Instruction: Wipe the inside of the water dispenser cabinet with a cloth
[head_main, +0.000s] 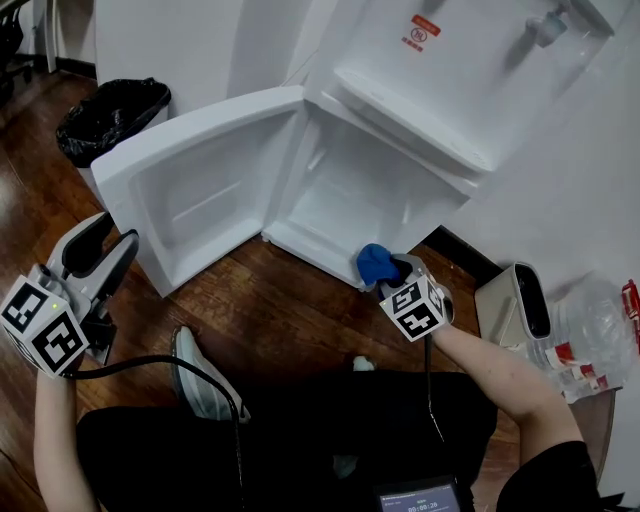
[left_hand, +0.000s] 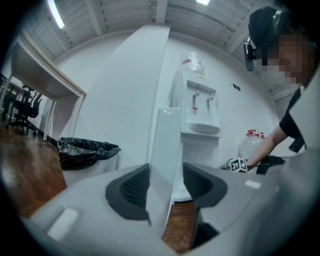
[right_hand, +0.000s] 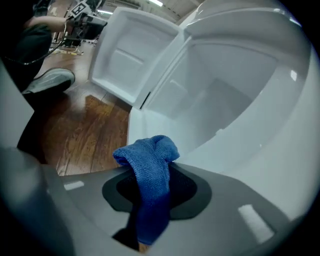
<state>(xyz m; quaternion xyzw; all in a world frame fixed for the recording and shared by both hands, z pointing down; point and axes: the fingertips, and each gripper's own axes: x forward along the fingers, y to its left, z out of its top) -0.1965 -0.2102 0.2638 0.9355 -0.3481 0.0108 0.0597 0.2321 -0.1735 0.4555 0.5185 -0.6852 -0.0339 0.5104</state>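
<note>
my right gripper (head_main: 392, 272), jaws clamped on the blue cloth (right_hand: 150, 167), sits at the near lip of the open cabinet (head_main: 350, 190), cloth not inside yet. left gripper (head_main: 110, 250) jaws pinch the door (head_main: 190, 190) edge at left. wiping looks unstarted, whole interior left.

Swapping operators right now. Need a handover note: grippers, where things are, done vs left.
Left gripper: jaws closed on the free edge of the cabinet door, holding it swung open.
Right gripper: jaws shut on the blue cloth, angled down just in front of the lower front lip of the cabinet. The cloth is not inside yet.
Done: door open, cloth in grip.
Left: take the cloth into the cabinet and wipe its floor and walls. No wiping contact shows so far.
</note>
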